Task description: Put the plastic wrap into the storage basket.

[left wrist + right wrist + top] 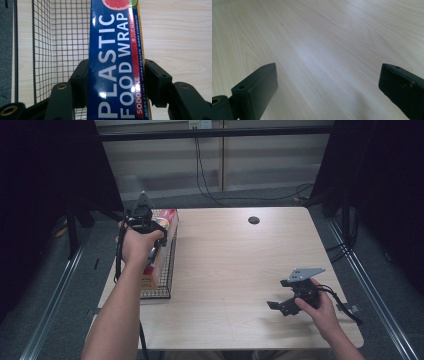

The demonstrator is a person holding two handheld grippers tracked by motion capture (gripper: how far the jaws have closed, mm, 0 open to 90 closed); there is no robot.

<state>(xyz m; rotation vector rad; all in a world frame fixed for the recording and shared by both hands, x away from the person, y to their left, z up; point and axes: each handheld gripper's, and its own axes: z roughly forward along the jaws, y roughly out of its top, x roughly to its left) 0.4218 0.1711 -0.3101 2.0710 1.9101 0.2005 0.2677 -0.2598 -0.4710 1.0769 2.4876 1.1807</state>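
At the left of the high view, the left claw [150, 227] is clamped on a box of plastic food wrap [161, 242], which lies lengthways in a black wire basket [167, 270] at the left edge of the light wooden counter [235, 265]. In the left gripper view the blue box [115, 65], printed "PLASTIC FOOD WRAP" in white, runs up the middle of the frame, both black jaws pressing on its long sides. The basket's mesh [57, 42] fills the upper left there, bare counter the right. At the lower right of the high view, the right claw [276, 306] hangs just above the counter, well apart from the basket. In the right gripper view its jaws stand wide apart with nothing between them, over pale wood grain [317, 50].
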